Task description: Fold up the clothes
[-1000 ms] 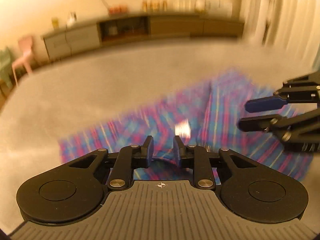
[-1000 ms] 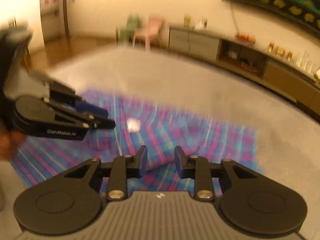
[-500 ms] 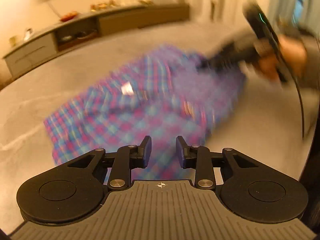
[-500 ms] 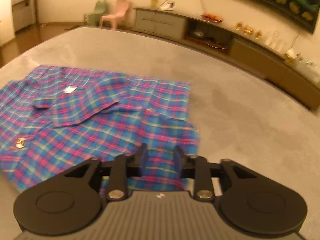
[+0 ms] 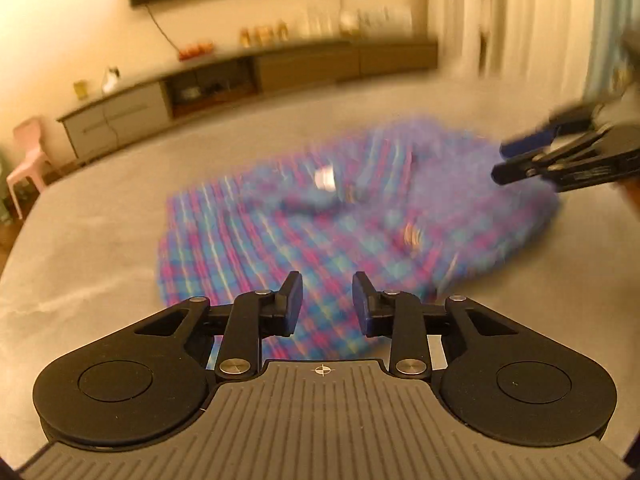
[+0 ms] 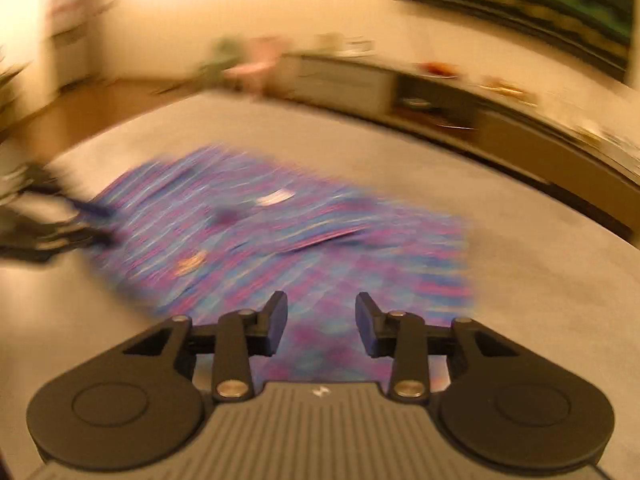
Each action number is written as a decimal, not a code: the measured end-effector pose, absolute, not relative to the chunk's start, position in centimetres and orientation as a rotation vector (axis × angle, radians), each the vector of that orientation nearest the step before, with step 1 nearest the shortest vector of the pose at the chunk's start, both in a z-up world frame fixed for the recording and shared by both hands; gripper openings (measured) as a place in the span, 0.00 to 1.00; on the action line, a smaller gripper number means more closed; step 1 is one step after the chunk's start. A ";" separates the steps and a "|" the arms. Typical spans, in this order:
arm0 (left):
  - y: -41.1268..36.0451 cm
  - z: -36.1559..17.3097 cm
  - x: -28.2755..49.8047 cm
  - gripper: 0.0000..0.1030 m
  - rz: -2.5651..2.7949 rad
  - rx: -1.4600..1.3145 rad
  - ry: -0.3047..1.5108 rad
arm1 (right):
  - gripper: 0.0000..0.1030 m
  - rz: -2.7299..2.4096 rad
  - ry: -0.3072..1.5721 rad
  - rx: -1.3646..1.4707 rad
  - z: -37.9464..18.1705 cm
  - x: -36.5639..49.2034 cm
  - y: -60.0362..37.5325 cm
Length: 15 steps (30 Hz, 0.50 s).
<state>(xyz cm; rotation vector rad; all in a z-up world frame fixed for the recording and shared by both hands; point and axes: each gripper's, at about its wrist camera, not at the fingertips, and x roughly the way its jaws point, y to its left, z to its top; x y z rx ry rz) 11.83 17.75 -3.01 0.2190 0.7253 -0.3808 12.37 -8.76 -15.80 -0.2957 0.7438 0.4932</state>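
Observation:
A blue and pink plaid shirt lies partly folded on the grey table, with a white collar label showing. My left gripper is open and empty, above the shirt's near edge. My right gripper is open and empty, above the opposite edge of the shirt. The right gripper also shows at the right of the left wrist view, at the shirt's far right edge. The left gripper shows blurred at the left of the right wrist view. Both views are motion-blurred.
The grey table is wide and round-edged. A long low sideboard with bottles stands along the far wall. A pink chair stands at the left. Curtains hang at the right.
Both grippers let go of the shirt and stayed open. Both cameras have swung, and the shirt now lies flat between the two grippers.

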 end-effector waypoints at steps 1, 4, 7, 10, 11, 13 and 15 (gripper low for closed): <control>18.2 -3.5 12.2 0.23 -0.368 0.213 0.738 | 0.36 0.503 0.773 -0.348 -16.9 12.5 -8.0; 19.4 -4.8 13.2 0.24 -0.330 0.197 0.775 | 0.52 0.481 0.841 -0.296 -18.4 13.7 -9.7; 20.3 -5.8 14.1 0.27 -0.297 0.179 0.806 | 0.53 0.475 0.869 -0.237 -18.7 13.5 -11.5; 20.5 -5.0 13.7 0.18 -0.288 0.152 0.793 | 0.43 0.487 0.887 -0.209 -18.3 12.7 -12.8; 20.7 -4.4 13.3 0.17 -0.288 0.141 0.783 | 0.37 0.488 0.867 -0.183 -17.2 12.5 -13.3; 21.3 -2.8 13.2 0.22 -0.299 0.086 0.729 | 0.34 0.489 0.824 -0.132 -15.2 12.2 -14.3; 21.6 -2.6 14.5 0.22 -0.276 0.071 0.744 | 0.36 0.466 0.747 -0.074 -13.7 12.8 -15.1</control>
